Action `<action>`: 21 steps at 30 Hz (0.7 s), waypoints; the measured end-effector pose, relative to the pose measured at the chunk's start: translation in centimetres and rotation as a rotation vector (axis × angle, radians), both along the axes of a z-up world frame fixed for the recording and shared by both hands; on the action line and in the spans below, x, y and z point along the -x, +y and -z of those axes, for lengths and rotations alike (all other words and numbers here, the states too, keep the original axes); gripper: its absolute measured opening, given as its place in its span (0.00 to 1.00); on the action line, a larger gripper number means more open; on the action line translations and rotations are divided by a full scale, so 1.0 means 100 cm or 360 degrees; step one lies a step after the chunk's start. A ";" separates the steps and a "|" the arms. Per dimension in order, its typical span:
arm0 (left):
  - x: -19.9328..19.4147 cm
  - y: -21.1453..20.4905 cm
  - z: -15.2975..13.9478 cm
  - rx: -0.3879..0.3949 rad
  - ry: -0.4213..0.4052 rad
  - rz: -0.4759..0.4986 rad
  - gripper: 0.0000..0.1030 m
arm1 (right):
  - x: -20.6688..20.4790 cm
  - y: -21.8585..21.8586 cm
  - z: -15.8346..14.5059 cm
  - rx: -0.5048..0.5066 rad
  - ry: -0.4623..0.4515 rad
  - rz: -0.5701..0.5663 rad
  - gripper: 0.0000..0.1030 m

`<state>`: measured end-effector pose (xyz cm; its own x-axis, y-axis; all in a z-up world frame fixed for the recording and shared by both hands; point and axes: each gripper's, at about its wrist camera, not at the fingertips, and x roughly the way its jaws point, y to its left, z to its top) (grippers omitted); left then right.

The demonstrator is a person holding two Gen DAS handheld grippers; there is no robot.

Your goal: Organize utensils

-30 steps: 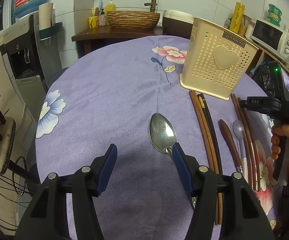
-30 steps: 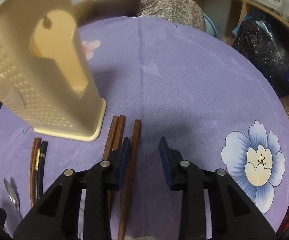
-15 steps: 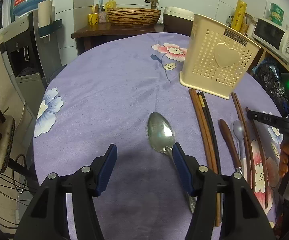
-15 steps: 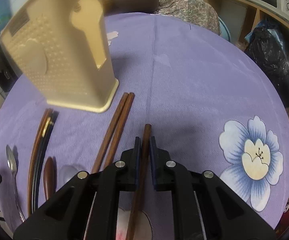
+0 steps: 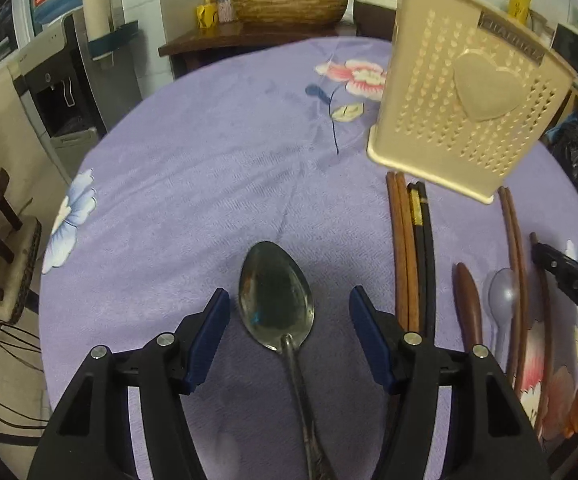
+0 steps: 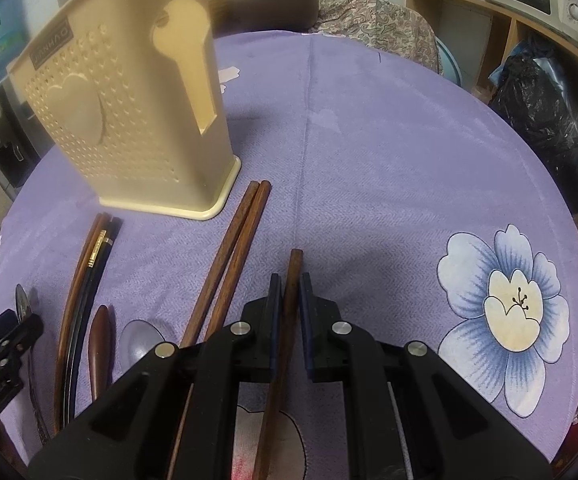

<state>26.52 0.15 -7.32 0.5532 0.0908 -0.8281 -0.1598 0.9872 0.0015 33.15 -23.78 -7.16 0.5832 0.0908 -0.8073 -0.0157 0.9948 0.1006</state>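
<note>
My left gripper stands wide open above the purple tablecloth, and it holds nothing. Between its two blue pads lies the metal spoon, bowl facing up and pointing away from me, with the handle running back under the tool. The pads do not touch the spoon.

My right gripper is closed on one brown chopstick — the pads press it from both sides, and its blunt end sticks out a little past the fingertips. Whether the stick is lifted off the cloth or lying on it I cannot tell. In the left view the same chopstick is at the far right, with the black finger of the right tool over it.

The beige utensil holder stands upright on the cloth, ahead and to the left of the right gripper; it has small holes and a heart shape on its side. Just beside its base begin two brown chopsticks, lying close together. Further left there is another group — brown chopsticks and a black pair with a gold band — which also starts near the base of the holder. Between these two groups lie a dark wooden handle and a pale plastic spoon. A big blue flower is printed on the cloth to the right of my right tool.
</note>
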 end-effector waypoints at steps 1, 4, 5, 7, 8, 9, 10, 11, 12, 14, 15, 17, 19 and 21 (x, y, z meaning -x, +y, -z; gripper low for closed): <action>0.000 -0.002 -0.001 -0.0020 -0.0009 -0.0001 0.53 | -0.001 -0.001 0.000 -0.0003 0.0001 0.0000 0.10; -0.002 -0.005 -0.002 -0.0053 -0.0004 -0.0001 0.45 | -0.002 -0.002 0.000 -0.0005 0.0000 0.0000 0.10; -0.002 -0.006 -0.003 -0.0059 -0.0007 -0.0001 0.39 | -0.001 -0.002 0.000 -0.0002 -0.0001 -0.0002 0.10; -0.003 -0.006 -0.004 -0.0061 -0.0003 0.0006 0.37 | -0.002 -0.001 0.001 0.0006 -0.0003 -0.0003 0.10; -0.003 -0.006 -0.004 -0.0055 0.0000 0.0010 0.37 | -0.002 -0.001 0.001 0.0007 -0.0004 -0.0003 0.10; -0.003 -0.006 -0.005 -0.0042 0.0002 0.0019 0.37 | -0.002 -0.001 0.002 0.0007 -0.0004 -0.0003 0.10; -0.004 -0.004 -0.004 -0.0028 0.0001 0.0026 0.37 | -0.002 -0.001 0.002 0.0003 -0.0003 -0.0002 0.10; -0.005 -0.003 -0.005 -0.0014 -0.0001 0.0034 0.37 | -0.002 -0.001 0.002 -0.0007 -0.0001 -0.0002 0.10; -0.005 -0.002 -0.007 0.0005 -0.0011 0.0044 0.37 | -0.003 -0.002 0.003 -0.0019 0.0000 -0.0001 0.10; -0.005 -0.001 -0.012 0.0023 -0.0042 0.0059 0.37 | -0.002 -0.005 0.004 -0.0052 -0.0002 0.0003 0.09; -0.005 0.001 -0.015 0.0039 -0.0062 0.0066 0.37 | -0.002 -0.006 0.004 -0.0059 -0.0002 0.0003 0.09; -0.004 0.004 -0.025 0.0075 -0.0116 0.0090 0.37 | -0.001 -0.010 -0.001 -0.0086 -0.0027 0.0005 0.09; -0.004 0.006 -0.037 0.0095 -0.0174 0.0120 0.37 | 0.001 -0.015 -0.011 -0.0106 -0.0075 0.0010 0.09; -0.003 0.008 -0.048 0.0096 -0.0221 0.0143 0.37 | 0.006 -0.020 -0.027 -0.0110 -0.0145 0.0005 0.08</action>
<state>26.80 0.95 -2.53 0.6662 -0.0115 -0.7457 -0.0656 0.9951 -0.0740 32.57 -25.76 -4.42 0.6542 0.1424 -0.7428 -0.0250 0.9857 0.1669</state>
